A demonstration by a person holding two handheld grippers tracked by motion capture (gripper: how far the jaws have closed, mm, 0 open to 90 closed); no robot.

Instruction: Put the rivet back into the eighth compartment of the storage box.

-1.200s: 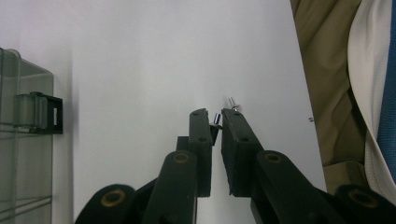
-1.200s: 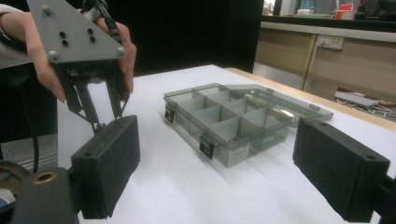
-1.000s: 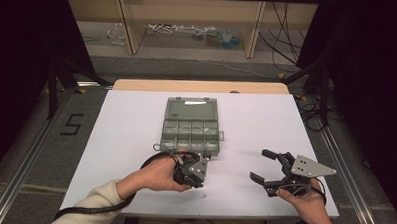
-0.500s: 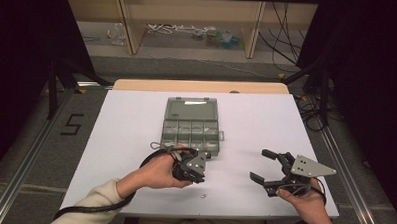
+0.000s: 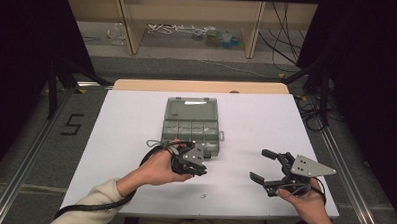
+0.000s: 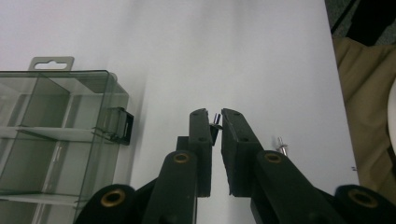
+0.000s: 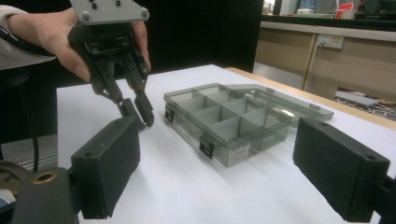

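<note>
Tongs of the left gripper (image 6: 216,122) pinch a small metal pin (image 6: 215,119); right tongs (image 5: 262,167) stand wide apart.

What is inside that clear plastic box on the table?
The box lies open, its lid flat behind. The compartments seen through its walls look empty; the back row is too small to tell. The left gripper beside it pinches a small metal pin.

The left gripper (image 5: 200,168), held in the left hand (image 5: 157,166) near the middle of the scene, points down with its jaws nearly together, while the right gripper (image 5: 262,167), held low in the right hand (image 5: 303,198) at the near right, lies level, jaws wide apart.
</note>
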